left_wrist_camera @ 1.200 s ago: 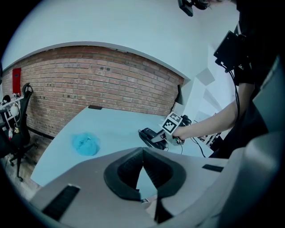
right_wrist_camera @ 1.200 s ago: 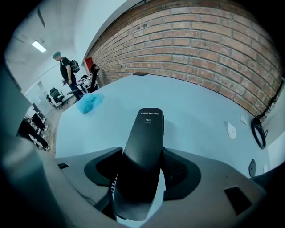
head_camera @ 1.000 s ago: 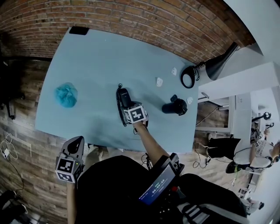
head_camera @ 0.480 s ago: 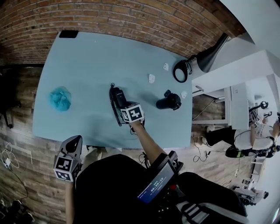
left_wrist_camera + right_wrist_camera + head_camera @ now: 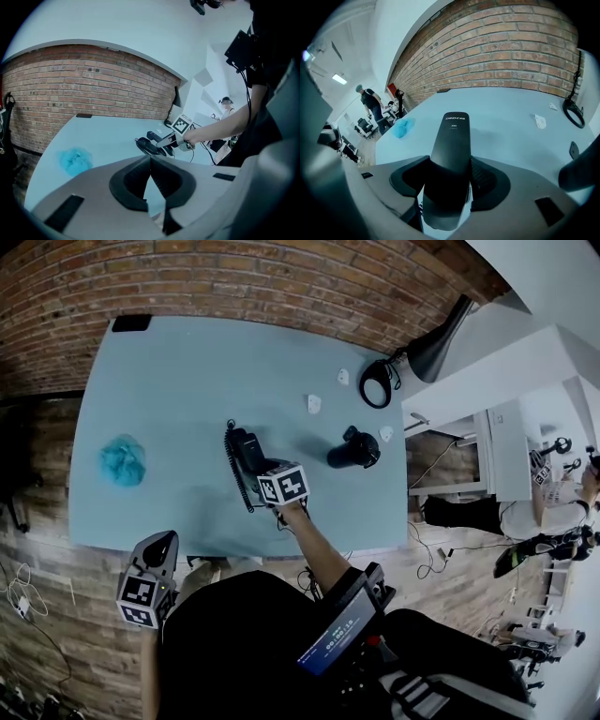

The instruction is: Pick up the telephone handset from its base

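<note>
Your right tongs are clamped on the slim black plastic telephone handset, which juts out ahead of them over the pale blue table. The left tongs hang closed and empty, well off to the side. Watch the black coiled cord just beside the right tongs: pull away too sharply and it could drag the black telephone base or tug the smooth handset from the pads.

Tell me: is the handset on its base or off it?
Off, apparently: the handset is clamped in the right hand-held gripper, and the left gripper view shows it above the base.
</note>
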### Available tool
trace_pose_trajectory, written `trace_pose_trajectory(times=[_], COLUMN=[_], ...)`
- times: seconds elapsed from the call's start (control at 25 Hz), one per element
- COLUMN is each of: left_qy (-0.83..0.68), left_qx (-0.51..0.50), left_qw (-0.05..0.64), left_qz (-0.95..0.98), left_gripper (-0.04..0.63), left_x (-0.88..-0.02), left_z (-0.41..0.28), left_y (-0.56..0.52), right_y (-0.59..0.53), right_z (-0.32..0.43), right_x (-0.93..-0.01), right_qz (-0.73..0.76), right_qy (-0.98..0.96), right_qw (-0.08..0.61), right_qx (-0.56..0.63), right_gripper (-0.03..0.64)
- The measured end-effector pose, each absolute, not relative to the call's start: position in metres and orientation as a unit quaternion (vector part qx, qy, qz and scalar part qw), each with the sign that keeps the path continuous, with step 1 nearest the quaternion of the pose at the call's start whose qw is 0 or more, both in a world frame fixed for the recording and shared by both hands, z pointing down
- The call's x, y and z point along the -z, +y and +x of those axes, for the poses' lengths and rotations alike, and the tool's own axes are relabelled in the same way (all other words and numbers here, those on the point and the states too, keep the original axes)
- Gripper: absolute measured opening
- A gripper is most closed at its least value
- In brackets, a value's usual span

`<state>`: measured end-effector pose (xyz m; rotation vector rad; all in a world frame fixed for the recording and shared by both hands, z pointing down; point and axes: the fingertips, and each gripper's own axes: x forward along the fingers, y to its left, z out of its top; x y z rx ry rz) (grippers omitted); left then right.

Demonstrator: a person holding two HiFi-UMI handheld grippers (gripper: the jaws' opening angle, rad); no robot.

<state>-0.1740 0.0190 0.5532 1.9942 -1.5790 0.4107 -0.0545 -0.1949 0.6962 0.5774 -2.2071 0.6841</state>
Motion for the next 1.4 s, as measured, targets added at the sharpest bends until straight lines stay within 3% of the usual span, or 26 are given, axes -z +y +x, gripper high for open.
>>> trace_pose_trajectory(times=[1.4], left_qy=[-0.467], left_qx=[-0.169], left_qw=[0.234], left_qz=[0.836], left_gripper=[0.017], left_x=[-0.548], left_z=[-0.117], left_y=[-0.056], right_y=[-0.214], right_z=[0.019], right_x=[-0.55], right_qz=[0.325], right_qy=[-0.891], right_qw=[0.2], right_qx=[-0.245], right_gripper=[0.256])
